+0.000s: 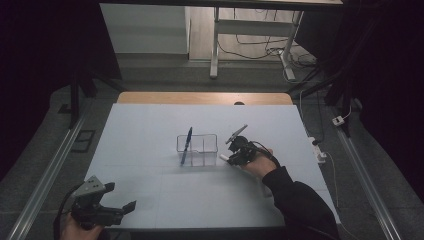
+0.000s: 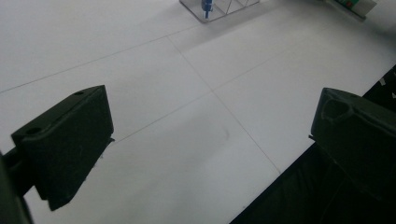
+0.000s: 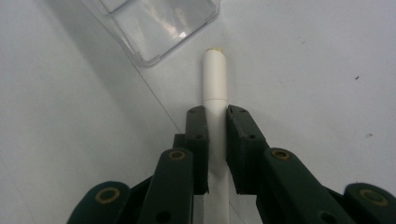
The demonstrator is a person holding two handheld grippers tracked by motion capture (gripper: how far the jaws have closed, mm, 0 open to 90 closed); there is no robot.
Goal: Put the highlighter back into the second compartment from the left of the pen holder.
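Note:
A white marker (image 3: 215, 74) lies on the white table sheet (image 1: 150, 125), its capped end near a corner of a clear plastic holder (image 3: 154, 28). My right gripper (image 3: 215, 116) is shut on the marker's barrel, both pads pressed against it. From above, the right gripper (image 1: 235, 152) sits just right of the clear holder (image 1: 197, 149), with the marker's end (image 1: 224, 158) poking out to the left. A blue pen (image 1: 186, 145) stands tilted in the holder's left compartment. My left gripper (image 1: 125, 207) rests at the table's front left, open, nothing between its jaws (image 2: 215, 112).
The holder (image 2: 219, 7) with the blue pen (image 2: 206, 5) shows far ahead in the left gripper view. A wooden table edge (image 1: 205, 97) runs along the back. A power strip (image 1: 317, 150) and cables lie off the right side. Metal desk legs (image 1: 215, 45) stand beyond.

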